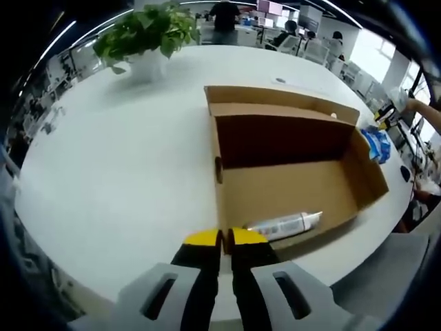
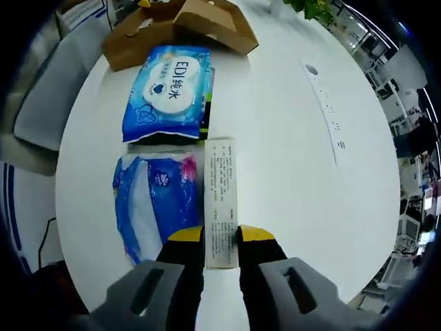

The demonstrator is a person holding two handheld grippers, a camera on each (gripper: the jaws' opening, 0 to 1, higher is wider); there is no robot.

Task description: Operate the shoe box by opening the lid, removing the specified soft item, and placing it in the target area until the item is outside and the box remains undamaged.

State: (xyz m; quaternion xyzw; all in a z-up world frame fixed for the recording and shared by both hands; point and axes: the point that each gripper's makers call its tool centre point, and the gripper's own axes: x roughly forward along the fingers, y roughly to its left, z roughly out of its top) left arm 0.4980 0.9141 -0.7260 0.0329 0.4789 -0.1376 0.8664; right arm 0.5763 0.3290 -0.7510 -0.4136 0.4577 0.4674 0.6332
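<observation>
The brown cardboard shoe box (image 1: 289, 179) lies open on the white table, its lid (image 1: 275, 100) folded back behind it. A silver tube (image 1: 284, 223) rests on the box floor near the front wall. My left gripper (image 1: 226, 238) is shut and empty, just short of the box's near corner. In the right gripper view a slim white printed carton (image 2: 221, 196) lies lengthwise on the table with its near end between the jaws of my right gripper (image 2: 221, 234), which is shut on it. A soft blue tissue pack (image 2: 157, 200) lies beside it, with a blue wipes pack (image 2: 169, 89) further on.
A potted plant (image 1: 148, 34) stands at the table's far side. The blue packs (image 1: 377, 145) lie past the box's right end. The shoe box (image 2: 182, 24) is beyond the wipes pack. A socket strip (image 2: 324, 103) is set in the table, with a grey chair (image 2: 41, 89) at its edge.
</observation>
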